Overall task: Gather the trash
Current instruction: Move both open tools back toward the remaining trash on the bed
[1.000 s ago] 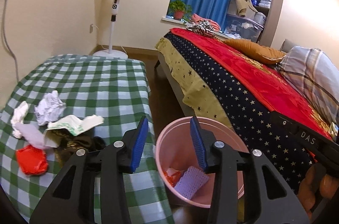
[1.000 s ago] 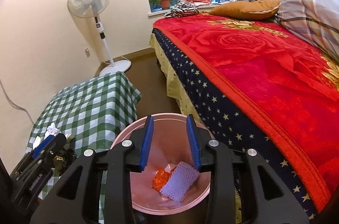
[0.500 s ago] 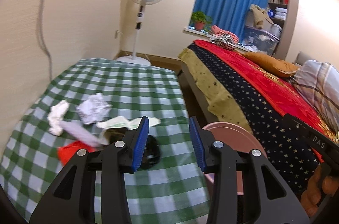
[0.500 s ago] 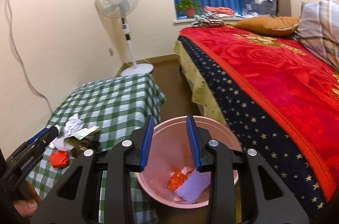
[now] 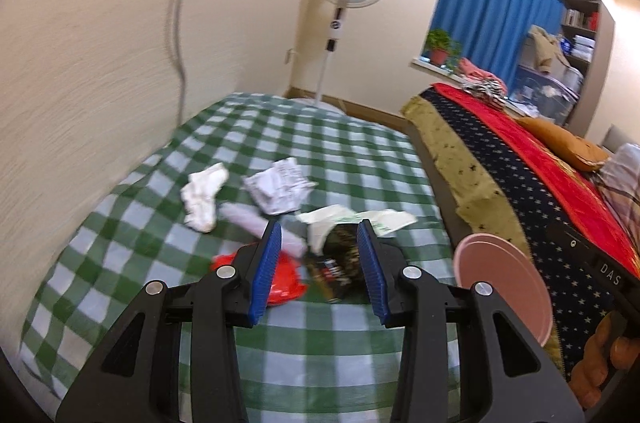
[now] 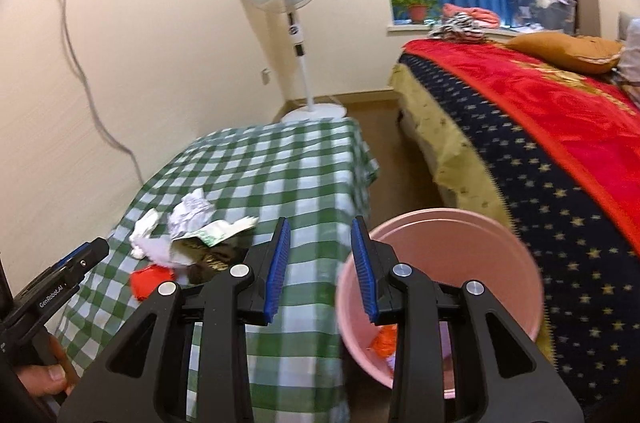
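A pile of trash lies on the green checked table (image 5: 320, 151): a white tissue (image 5: 204, 199), crumpled paper (image 5: 280, 189), a green-and-white wrapper (image 5: 352, 219), a dark wrapper (image 5: 340, 263) and a red wrapper (image 5: 284, 279). My left gripper (image 5: 319, 235) hovers open and empty just short of the dark wrapper. A pink bin (image 5: 500, 283) stands on the floor to its right. In the right wrist view my right gripper (image 6: 320, 227) is open and empty above the table's edge, beside the pink bin (image 6: 440, 255), which holds orange trash (image 6: 384, 339). The pile (image 6: 192, 215) lies to its left.
A standing fan (image 6: 292, 7) is on the floor behind the table. A bed with a red and starred blanket (image 6: 540, 111) runs along the right, leaving a narrow strip of floor (image 6: 404, 183). A cable (image 6: 80, 71) hangs down the wall. The left gripper's body (image 6: 72, 275) shows at the left edge.
Both grippers have swung left, away from the bin and toward the table. The trash pile now sits straight ahead of the left gripper and the bin has slid to the right in both views.
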### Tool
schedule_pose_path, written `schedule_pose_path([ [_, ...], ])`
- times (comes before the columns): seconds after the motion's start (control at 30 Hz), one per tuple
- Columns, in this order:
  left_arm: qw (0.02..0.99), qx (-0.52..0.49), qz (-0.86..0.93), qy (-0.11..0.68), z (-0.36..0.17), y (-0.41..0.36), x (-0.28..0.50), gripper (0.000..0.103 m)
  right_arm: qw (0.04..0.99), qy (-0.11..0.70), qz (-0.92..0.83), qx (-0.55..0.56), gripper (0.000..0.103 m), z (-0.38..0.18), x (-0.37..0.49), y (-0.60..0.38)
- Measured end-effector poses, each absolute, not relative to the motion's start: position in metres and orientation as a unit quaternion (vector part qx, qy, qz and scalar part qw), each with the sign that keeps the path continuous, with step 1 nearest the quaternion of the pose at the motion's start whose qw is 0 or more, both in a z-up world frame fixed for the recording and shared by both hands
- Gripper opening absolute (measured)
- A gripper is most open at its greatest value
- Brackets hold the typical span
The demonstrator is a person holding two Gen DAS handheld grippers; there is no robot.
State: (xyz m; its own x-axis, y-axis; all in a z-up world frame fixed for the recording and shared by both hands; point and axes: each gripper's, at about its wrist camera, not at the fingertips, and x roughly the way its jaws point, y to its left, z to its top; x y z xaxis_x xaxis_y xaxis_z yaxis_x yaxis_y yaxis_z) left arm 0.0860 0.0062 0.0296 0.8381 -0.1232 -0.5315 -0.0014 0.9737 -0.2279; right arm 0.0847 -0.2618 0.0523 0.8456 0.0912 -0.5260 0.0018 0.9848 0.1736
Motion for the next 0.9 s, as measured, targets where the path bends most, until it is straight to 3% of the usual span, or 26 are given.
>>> schedule_pose_path([
  [0.7, 0.93, -0.128, 0.036, 0.343, -0.026, 0.041, 0.117, 0.04, 0.916, 0.384, 0.074, 0.092, 0.032, -0.034, 0.156, -0.197],
  [0.9, 0.918, -0.142, 0.048, 0.366, -0.043, 0.045, 0.129, 0.057, 0.904, 0.408, 0.076, 0.105, 0.032, -0.052, 0.169, -0.197],
])
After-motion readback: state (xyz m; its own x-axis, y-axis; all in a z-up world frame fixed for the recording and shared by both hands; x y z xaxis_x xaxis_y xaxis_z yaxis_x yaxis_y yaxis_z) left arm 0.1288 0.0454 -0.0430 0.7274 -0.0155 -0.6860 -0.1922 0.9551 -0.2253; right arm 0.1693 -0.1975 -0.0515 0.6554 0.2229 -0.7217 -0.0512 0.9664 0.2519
